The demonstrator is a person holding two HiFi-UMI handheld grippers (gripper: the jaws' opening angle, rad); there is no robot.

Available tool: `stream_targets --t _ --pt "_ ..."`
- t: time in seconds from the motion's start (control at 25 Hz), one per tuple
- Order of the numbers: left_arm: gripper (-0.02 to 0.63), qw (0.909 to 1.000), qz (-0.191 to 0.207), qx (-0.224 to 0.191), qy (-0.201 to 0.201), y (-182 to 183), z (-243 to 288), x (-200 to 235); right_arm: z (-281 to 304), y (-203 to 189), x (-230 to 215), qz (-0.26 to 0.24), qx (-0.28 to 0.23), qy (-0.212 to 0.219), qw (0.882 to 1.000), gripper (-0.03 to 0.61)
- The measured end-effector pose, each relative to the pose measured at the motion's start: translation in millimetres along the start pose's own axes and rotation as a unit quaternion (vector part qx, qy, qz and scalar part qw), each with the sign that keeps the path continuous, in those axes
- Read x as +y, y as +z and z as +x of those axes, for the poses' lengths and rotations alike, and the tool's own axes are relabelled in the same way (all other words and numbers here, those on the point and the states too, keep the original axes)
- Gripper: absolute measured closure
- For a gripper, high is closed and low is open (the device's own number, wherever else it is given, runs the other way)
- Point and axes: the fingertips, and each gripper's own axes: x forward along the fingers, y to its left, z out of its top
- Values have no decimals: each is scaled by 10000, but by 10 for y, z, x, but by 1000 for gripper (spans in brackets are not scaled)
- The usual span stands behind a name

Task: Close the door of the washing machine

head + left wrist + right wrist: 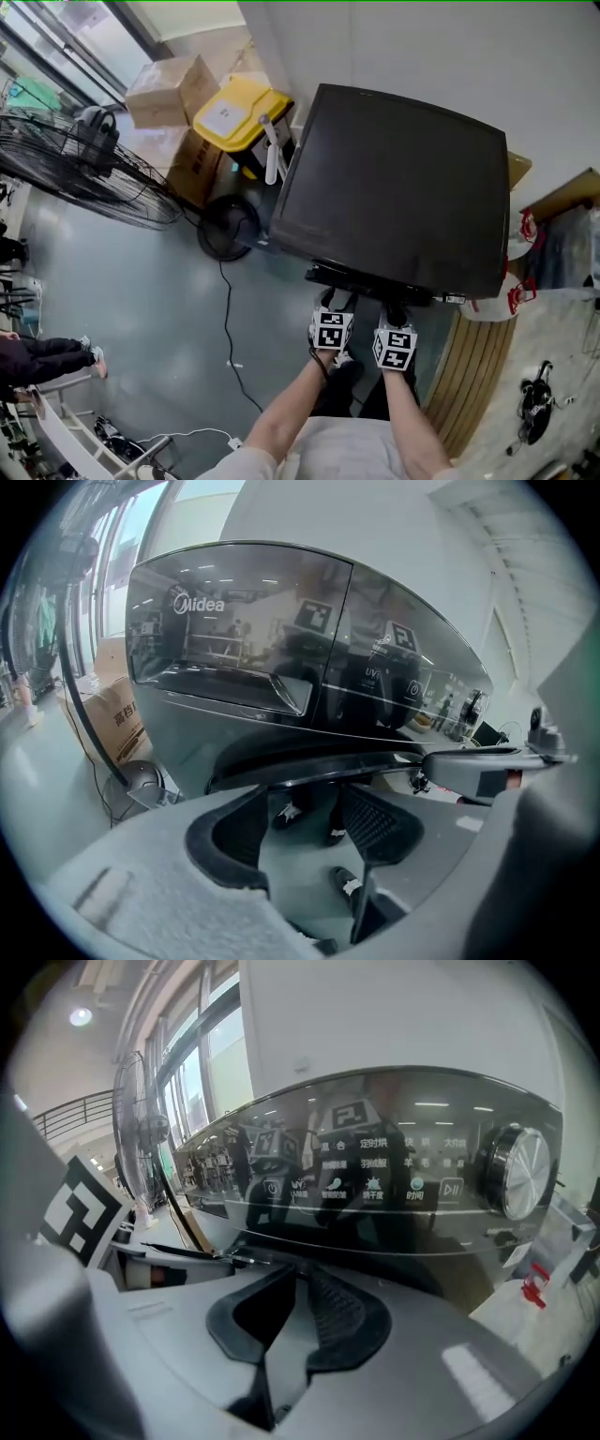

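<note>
The big dark washing machine [394, 187] stands just on the far side of both claws, its door [309, 761] near them, with the left gripper [305, 808] spread apart holding nothing and the right gripper [300, 1283] pinched together on nothing.

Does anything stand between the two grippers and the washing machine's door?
Nothing visible does. The left gripper and right gripper sit at the front of the washing machine, with only open air before the dark door rim below its control panel.
</note>
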Motion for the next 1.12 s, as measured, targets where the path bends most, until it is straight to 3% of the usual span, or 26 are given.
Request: stream_targets --t 0.16,0.2,0.24,0.28,0.52,0.8,1.12 --pt "383 10000 44 -41 43 -17 -13 42 -15 -2 -50 294 -67 -135 9995 560" --pt "420 9999 71 -69 120 -18 -21 86 -12 0 -51 333 -79 -150 9993 565" --pt "525 9997 80 -95 195 -18 -37 126 -9 -5 -51 365 -82 -155 9992 568" --pt "592 9997 65 -111 226 -21 -53 147 -8 -14 -52 395 -76 -155 9991 568" --pt "609 9997 -146 -193 43 -54 -67 103 -27 -58 -65 537 -24 -174 9984 577" --pt "609 9986 -229 -461 -123 20 -42 -56 -66 -163 -197 1381 -73 -165 9902 580" --pt "607 9980 -333 -524 -140 21 -27 -75 -61 -153 -237 1256 -220 -86 9918 578"
